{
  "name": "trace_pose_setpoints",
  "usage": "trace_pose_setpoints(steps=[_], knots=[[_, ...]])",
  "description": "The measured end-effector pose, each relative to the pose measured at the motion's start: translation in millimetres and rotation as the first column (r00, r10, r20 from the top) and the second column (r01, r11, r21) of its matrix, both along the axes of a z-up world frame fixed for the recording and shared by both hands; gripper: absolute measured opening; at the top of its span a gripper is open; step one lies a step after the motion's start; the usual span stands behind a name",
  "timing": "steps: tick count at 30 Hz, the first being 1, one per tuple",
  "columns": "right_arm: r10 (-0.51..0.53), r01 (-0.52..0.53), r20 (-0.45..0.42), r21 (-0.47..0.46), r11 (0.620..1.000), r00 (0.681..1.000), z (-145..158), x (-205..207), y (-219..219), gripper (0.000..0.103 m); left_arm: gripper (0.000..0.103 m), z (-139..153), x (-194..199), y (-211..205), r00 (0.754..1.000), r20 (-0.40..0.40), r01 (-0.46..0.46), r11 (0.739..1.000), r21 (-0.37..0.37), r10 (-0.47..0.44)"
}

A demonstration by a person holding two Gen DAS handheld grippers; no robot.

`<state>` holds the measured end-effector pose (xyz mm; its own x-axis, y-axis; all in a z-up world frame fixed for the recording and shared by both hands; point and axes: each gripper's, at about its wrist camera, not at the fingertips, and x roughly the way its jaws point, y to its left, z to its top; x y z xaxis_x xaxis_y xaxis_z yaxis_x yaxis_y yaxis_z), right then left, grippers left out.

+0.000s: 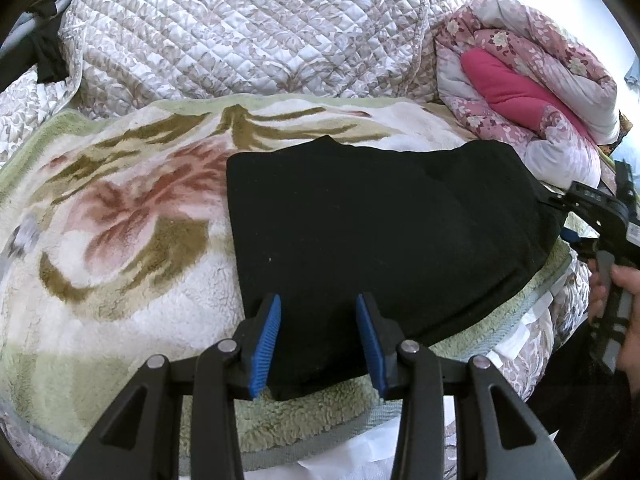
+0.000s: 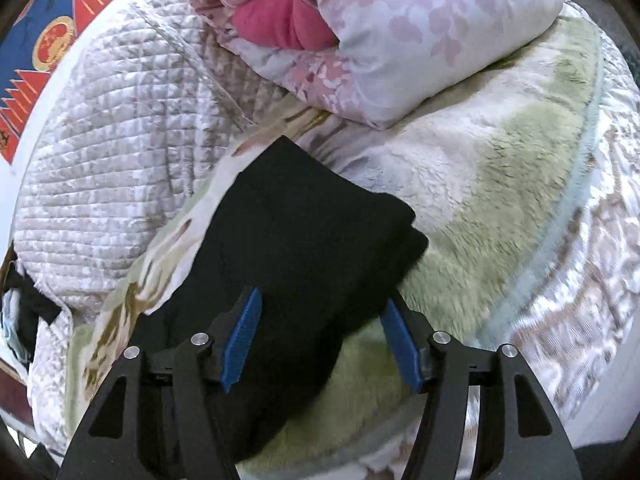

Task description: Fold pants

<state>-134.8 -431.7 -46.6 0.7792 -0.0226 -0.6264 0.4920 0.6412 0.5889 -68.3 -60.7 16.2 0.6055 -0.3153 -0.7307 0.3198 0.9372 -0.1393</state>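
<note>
Left gripper (image 1: 318,312) angled down; fingers (image 1: 267,340) apart.

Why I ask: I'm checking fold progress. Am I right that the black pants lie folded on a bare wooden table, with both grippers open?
Not a table: the pants lie on a fluffy flowered blanket, as the left wrist view shows. Folded pants and open left gripper and right gripper are right.

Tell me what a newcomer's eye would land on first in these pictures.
The black pants, folded into a flat block, stand out on the pale fleece blanket with its pink flower print. The left gripper hangs over their near edge, blue pads apart; the right gripper stands open by their other end. Behind lies a rolled pink floral quilt, beside a quilted beige coverlet.
</note>
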Motion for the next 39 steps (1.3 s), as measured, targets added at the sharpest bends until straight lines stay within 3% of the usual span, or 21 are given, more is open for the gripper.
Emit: trace_pose_setpoints(steps=[5, 6, 7, 9, 14, 19, 23, 27, 30, 34, 36, 39], knots=[[-0.047, 0.047, 0.010, 0.017, 0.999, 0.999, 1.4, 8.5, -10.7, 0.061, 0.042, -0.4, 1.4, 1.4, 1.000, -0.003, -0.001, 1.000, -0.010, 0.001], [-0.046, 0.045, 0.023, 0.019, 0.999, 0.999, 4.6, 8.3, -11.3, 0.051, 0.042, -0.6, 2.2, 2.3, 1.000, -0.005, -0.003, 1.000, -0.015, 0.003], [-0.043, 0.043, 0.035, 0.006, 0.999, 0.998, 8.6, 7.6, -11.2, 0.034, 0.042, -0.2, 3.1, 2.8, 1.000, -0.006, -0.008, 1.000, -0.021, 0.008], [-0.012, 0.013, 0.070, -0.016, 1.000, 0.997, 18.2, 6.8, -8.5, 0.024, 0.042, 0.8, 5.1, 4.7, 1.000, -0.006, -0.021, 0.999, -0.026, 0.021], [0.115, -0.102, 0.130, -0.103, 0.989, 0.985, 53.7, 15.9, 12.9, 0.021, 0.042, 5.9, 11.4, 16.6, 0.997, -0.001, -0.074, 0.996, -0.043, 0.074], [0.290, -0.256, 0.179, -0.193, 0.947, 0.940, 94.3, 26.0, 62.5, 0.021, 0.042, 8.5, 18.6, 36.3, 0.989, -0.009, -0.146, 0.987, -0.059, 0.146], [0.439, -0.382, 0.172, -0.284, 0.879, 0.882, 117.2, 37.6, 120.6, 0.021, 0.042, 12.4, 22.9, 54.7, 0.977, -0.013, -0.214, 0.974, -0.073, 0.213], [0.568, -0.493, 0.149, -0.354, 0.795, 0.809, 121.8, 43.7, 177.9, 0.021, 0.042, 16.6, 27.2, 81.5, 0.957, -0.021, -0.290, 0.952, -0.100, 0.290], [0.671, -0.603, 0.093, -0.361, 0.711, 0.736, 104.1, 50.1, 224.4, 0.021, 0.042, 21.0, 27.5, 101.4, 0.938, -0.024, -0.347, 0.930, -0.122, 0.347], [0.779, -0.746, -0.053, -0.336, 0.575, 0.625, 55.3, 62.5, 278.3, 0.021, 0.042, 24.3, 25.7, 119.0, 0.924, -0.023, -0.381, 0.914, -0.141, 0.381], [0.789, -0.768, -0.112, -0.346, 0.539, 0.604, 39.7, 65.9, 291.8, 0.022, 0.042, 24.8, 24.9, 121.9, 0.922, -0.025, -0.385, 0.911, -0.147, 0.386], [0.786, -0.757, -0.117, -0.383, 0.529, 0.608, 42.7, 63.4, 297.3, 0.024, 0.043, 25.1, 24.7, 121.6, 0.925, -0.024, -0.379, 0.912, -0.154, 0.380]])
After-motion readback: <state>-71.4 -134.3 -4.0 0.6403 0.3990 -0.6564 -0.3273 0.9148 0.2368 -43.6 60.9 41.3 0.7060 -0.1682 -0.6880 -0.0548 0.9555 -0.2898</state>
